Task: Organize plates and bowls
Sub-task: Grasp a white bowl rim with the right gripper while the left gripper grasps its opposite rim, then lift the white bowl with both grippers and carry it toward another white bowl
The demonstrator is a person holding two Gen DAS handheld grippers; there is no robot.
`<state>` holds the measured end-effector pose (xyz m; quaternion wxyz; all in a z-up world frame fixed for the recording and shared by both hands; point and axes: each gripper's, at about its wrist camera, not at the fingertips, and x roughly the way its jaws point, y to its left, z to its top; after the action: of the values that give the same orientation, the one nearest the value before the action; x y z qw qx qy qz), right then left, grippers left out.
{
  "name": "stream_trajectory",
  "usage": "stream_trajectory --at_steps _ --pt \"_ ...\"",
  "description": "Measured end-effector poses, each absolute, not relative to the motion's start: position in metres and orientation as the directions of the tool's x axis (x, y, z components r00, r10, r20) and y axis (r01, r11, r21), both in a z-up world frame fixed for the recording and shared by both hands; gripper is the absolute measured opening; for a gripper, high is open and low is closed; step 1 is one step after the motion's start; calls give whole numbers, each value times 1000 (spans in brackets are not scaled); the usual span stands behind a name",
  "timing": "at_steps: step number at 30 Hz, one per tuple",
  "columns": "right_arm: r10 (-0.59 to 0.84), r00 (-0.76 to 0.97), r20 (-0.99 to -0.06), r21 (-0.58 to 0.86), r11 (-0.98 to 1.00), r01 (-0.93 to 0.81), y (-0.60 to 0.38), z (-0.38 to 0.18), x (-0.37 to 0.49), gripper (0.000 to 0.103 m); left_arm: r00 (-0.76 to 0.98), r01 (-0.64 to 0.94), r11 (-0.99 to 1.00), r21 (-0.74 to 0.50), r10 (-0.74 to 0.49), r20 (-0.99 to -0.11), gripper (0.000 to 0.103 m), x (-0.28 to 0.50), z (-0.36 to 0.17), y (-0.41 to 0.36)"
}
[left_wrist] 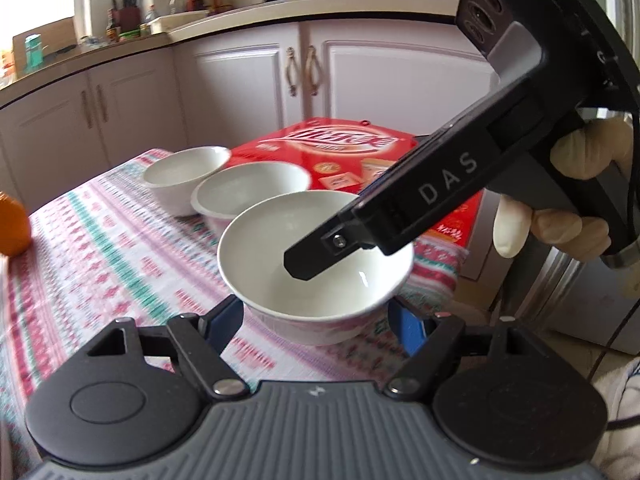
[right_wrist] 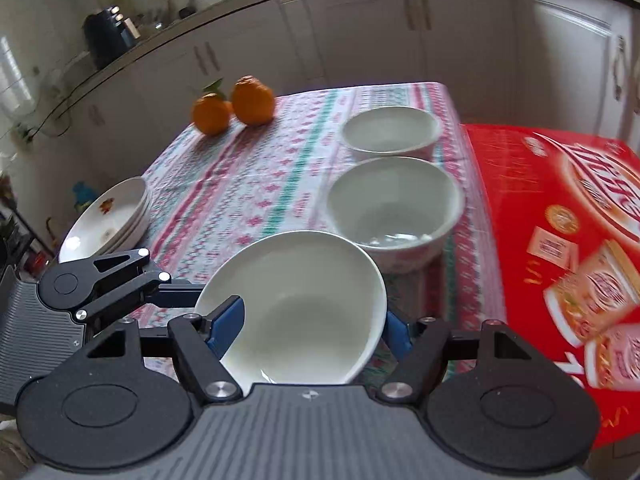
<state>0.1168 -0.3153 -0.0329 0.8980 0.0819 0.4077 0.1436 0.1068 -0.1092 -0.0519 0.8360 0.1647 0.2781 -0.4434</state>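
- Left wrist view: your left hand-held gripper (left_wrist: 316,316) is spread wide, its blue fingers either side of the nearest bowl (left_wrist: 316,256) on the desk (left_wrist: 100,248). Whether they touch it, you cannot tell. Your right hand-held gripper (left_wrist: 304,260) reaches into that bowl from the right.
- Right wrist view: your right hand-held gripper (right_wrist: 312,328) has one finger inside the bowl (right_wrist: 296,308) and one outside, pinching its rim. Two more bowls (right_wrist: 394,204) sit beyond, beside a red box (right_wrist: 560,220); stacked plates (right_wrist: 108,216) lie left, oranges (right_wrist: 252,100) farther back.
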Motion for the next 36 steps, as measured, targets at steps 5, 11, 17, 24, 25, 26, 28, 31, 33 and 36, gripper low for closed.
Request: stream_trajectory --at_steps 5,11,17,24,25,26,28,31,33,36 --pt "369 598 -711 263 929 -260 -289 -32 128 78 483 798 602 20 -620 -619 79 108 -50 -85" --pt "411 565 -715 264 908 -326 -259 -34 142 78 519 756 654 22 -578 -629 79 110 -48 -61" --pt "438 542 -717 264 890 -371 -239 -35 152 78 545 724 689 27 -548 -635 79 113 -49 -44" --pt "449 528 -721 258 881 -397 -224 -36 163 78 563 702 711 27 -532 -633 79 118 -50 -33" --pt "450 527 -721 257 880 -399 -222 -36 164 78 565 701 713 27 -531 -632 79 119 -50 -31" --pt "451 526 -721 258 879 -400 -221 -37 166 78 565 699 715 25 -530 -632 79 121 -50 -29" --pt "453 522 -722 261 878 -401 -218 -38 170 78 566 695 719 21 -528 -633 79 122 -52 -26" --pt "457 518 -723 267 876 -401 -215 -40 174 78 566 690 724 17 -524 -636 79 126 -54 -24" --pt "458 517 -723 268 876 -401 -214 -41 175 78 565 688 726 16 -521 -640 79 129 -56 -23" --pt "454 513 -729 265 878 -399 -210 -44 180 78 560 683 730 8 -518 -646 79 132 -59 -22"
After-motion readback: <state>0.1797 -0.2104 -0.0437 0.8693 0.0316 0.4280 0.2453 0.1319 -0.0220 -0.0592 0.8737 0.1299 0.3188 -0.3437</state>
